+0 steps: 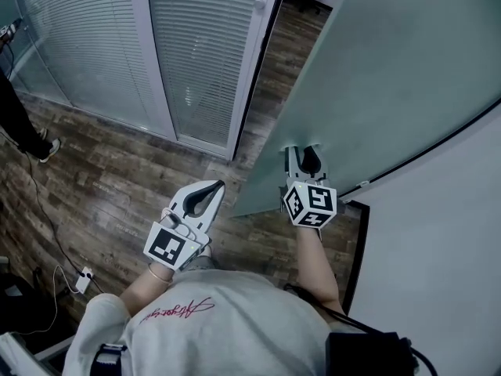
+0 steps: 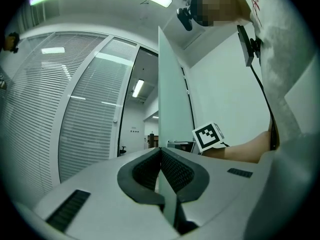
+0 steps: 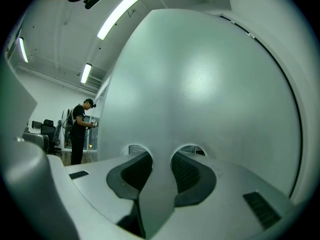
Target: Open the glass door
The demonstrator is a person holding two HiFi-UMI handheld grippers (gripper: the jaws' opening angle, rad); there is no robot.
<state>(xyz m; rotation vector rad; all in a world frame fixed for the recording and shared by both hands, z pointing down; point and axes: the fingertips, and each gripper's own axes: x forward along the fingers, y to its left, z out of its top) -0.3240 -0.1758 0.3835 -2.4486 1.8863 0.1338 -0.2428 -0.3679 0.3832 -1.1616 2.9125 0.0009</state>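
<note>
We are standing at the glass door [image 1: 391, 77], a frosted pane that is hanging ajar, its free edge angled out over the wooden floor [image 1: 102, 171] toward the partition with blinds [image 1: 203, 53].

We are holding the right gripper [image 1: 301, 148] level, with its tips right up against the door's face. In the right gripper view its jaws [image 3: 161, 154] are standing well apart, and nothing but the pale pane [image 3: 200, 84] is showing between them, so they are gripping nothing.

We are keeping the left gripper [image 1: 218, 185] just beside the door's free edge, apart from it and pointing toward the opening. Its jaws [image 2: 160, 150] are pressed together at the tips and holding nothing. In the left gripper view the door's edge [image 2: 172, 94] is rising straight ahead, with the right gripper's marker cube [image 2: 209, 136] beyond it.

Past the door a person [image 3: 78, 129] is standing.
</note>
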